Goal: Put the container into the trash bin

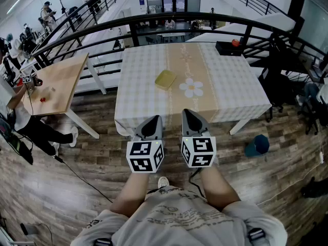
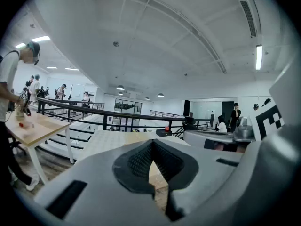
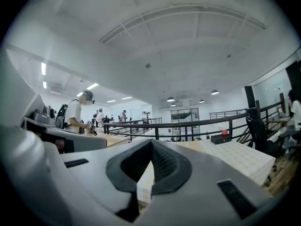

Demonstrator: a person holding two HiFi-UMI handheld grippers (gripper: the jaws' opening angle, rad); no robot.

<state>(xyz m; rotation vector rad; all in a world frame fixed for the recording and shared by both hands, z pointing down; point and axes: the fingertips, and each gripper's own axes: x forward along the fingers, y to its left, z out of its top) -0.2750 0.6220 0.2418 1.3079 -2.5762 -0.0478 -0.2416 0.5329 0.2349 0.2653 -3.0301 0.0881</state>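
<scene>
A flat yellow container (image 1: 165, 79) lies near the middle of a table (image 1: 236, 94) covered with a checked cloth, beside a white flower print (image 1: 192, 88). A blue trash bin (image 1: 256, 145) stands on the wooden floor by the table's near right corner. My left gripper (image 1: 150, 124) and right gripper (image 1: 192, 119) are held side by side in front of my body, short of the table's near edge, pointing at it. Both are shut and hold nothing. In the left gripper view the jaws (image 2: 153, 142) meet at the tip, as they do in the right gripper view (image 3: 150, 142). The container is hidden in both.
A wooden table (image 1: 56, 83) stands at the left with a person working at it. A black railing (image 1: 154, 20) curves behind the checked table. Dark chairs and gear (image 1: 279, 86) crowd the right side. A cable (image 1: 82, 178) runs over the floor at the left.
</scene>
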